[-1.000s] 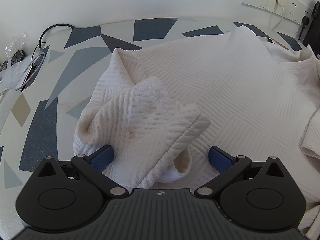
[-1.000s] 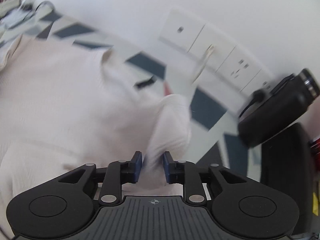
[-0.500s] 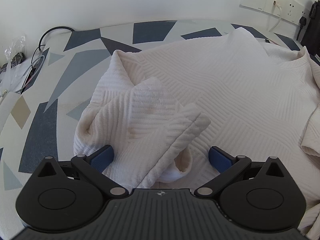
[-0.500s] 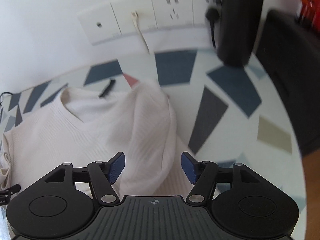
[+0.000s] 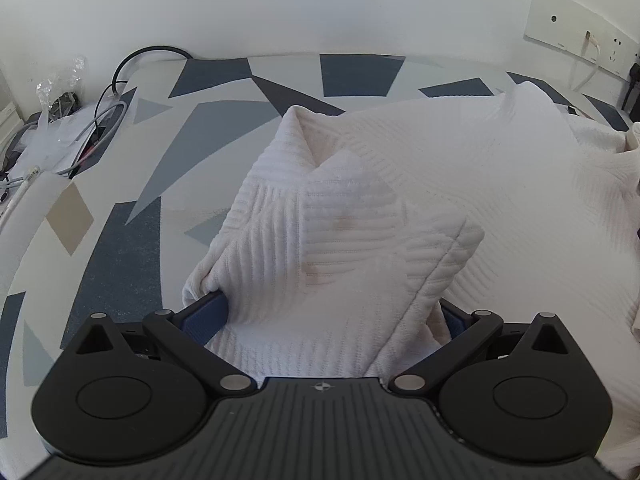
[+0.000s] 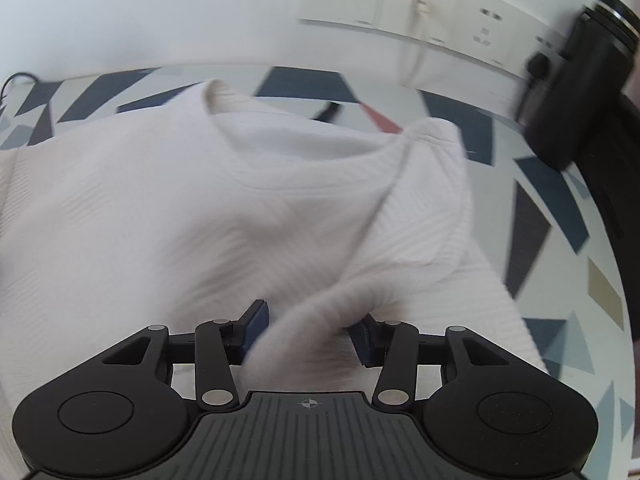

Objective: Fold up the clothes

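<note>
While both spread, left claw (image 5: 332,316) straddles ribbed white sweater (image 5: 460,184) fold, right claw (image 6: 308,334) straddles soft bunched ridge

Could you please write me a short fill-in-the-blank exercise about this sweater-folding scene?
1. The sweater is ___ in colour.
2. The left gripper stands with its jaws wide ___ around a folded sleeve.
3. A white cable hangs from a wall ___ plate.
4. In the right wrist view, the sweater's ___ opening faces the wall.

Missing words: white; open; socket; neck
</note>
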A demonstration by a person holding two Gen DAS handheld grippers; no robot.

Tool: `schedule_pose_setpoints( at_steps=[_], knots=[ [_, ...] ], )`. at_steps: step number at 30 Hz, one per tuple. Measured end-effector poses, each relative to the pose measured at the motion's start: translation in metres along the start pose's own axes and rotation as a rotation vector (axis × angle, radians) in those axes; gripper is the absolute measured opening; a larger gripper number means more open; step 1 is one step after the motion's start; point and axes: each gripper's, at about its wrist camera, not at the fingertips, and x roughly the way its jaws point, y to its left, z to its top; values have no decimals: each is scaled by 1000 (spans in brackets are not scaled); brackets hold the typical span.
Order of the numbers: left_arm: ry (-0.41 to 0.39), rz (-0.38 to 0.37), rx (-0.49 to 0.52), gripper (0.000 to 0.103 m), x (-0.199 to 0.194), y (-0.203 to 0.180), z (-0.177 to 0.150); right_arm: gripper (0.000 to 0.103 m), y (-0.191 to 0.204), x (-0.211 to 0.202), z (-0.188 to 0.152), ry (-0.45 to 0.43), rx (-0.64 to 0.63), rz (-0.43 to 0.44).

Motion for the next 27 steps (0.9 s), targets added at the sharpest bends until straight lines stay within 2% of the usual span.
schedule_pose_setpoints(
  at_steps=[6, 15, 20, 27],
  knots=[
    [-16, 3, -20, 103, 7, 30, 4, 43, 41, 6, 20, 15, 43, -15],
    [-11, -16, -55, 103, 15, 70, 8, 43, 85, 7, 26, -6, 43, 14],
    [-37, 15, 6, 103, 16, 66, 12, 43, 99, 6, 26, -12, 77, 10],
    [-69, 63, 73, 103, 29, 67, 35, 43, 108, 12, 32, -21, 108, 3]
  ],
)
